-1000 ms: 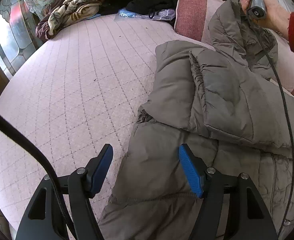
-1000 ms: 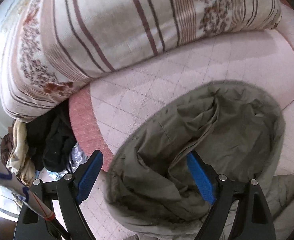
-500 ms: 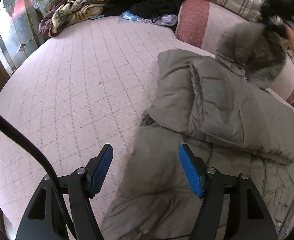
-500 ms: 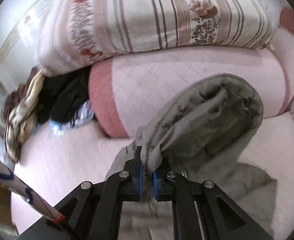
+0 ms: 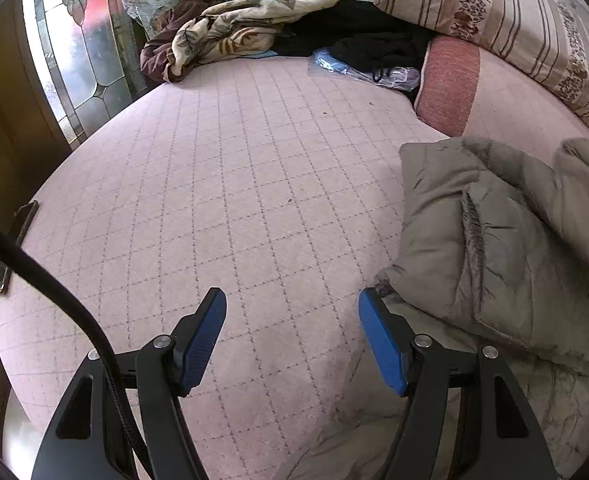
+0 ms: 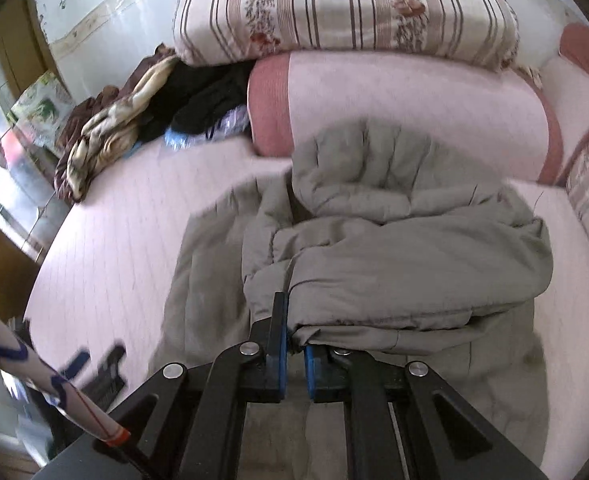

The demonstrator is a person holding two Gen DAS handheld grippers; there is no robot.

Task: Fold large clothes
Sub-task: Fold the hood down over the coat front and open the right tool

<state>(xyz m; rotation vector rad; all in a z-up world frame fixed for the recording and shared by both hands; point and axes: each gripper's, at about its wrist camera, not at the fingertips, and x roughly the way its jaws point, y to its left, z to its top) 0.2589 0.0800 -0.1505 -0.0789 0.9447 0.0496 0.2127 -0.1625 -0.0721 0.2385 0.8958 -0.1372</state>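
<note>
The big grey puffy coat (image 6: 394, 264) lies on the pink bed (image 5: 234, 208), bunched up in a fat heap, with its far end leaning on the long pink pillow (image 6: 406, 108). The right gripper (image 6: 294, 356) is pinched tight on a near edge of the coat, and a thick roll of it sits just past the blue pads (image 6: 281, 354). The bite looks small and the coat looks heavy and slippery, so I think the edge could slide out if the pull is quick. The puffy layers could also spring back open and spoil the fold, since nothing presses them down. The left gripper (image 5: 292, 338) hangs over bare bed with its blue fingers wide apart and nothing in them. The coat (image 5: 494, 248) lies to its right and touches, or almost touches, the right finger, so that side is loose and may drag or twist. Far off at the back of the bed sit a crumpled blanket (image 5: 234, 28) and some dark clothes (image 5: 374, 40), well apart from the coat.
</note>
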